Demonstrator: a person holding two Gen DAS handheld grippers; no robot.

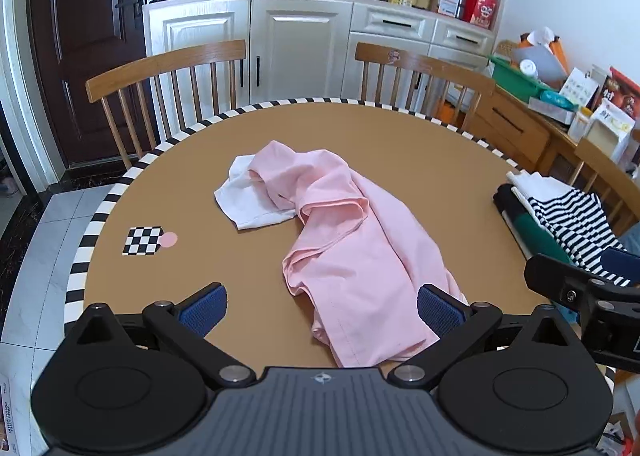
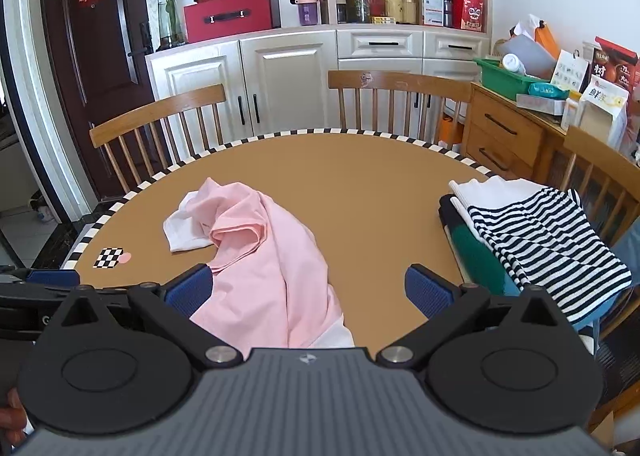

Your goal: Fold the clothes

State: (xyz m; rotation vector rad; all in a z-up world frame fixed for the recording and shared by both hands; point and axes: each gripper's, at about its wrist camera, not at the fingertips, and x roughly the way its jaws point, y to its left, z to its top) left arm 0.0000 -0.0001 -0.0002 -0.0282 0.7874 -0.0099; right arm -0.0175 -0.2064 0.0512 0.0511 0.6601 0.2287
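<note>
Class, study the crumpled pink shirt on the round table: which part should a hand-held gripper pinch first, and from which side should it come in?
Probably the near hem of the pink shirt, approached from the table's near edge. That end lies flattest and closest, between the open fingers of the left hand-held gripper, with the right hand-held gripper also open beside it. The far end is bunched over its white sleeve, so it gives no clean edge.

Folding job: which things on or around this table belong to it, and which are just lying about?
Belongs to the job:
pink garment, crumpled, unfolded
white garment, partly under the pink one
striped stack at the table's right edge
left gripper and right gripper, both open, holding nothing

Just lying about:
checker marker
chairs
red box
green bin
</note>
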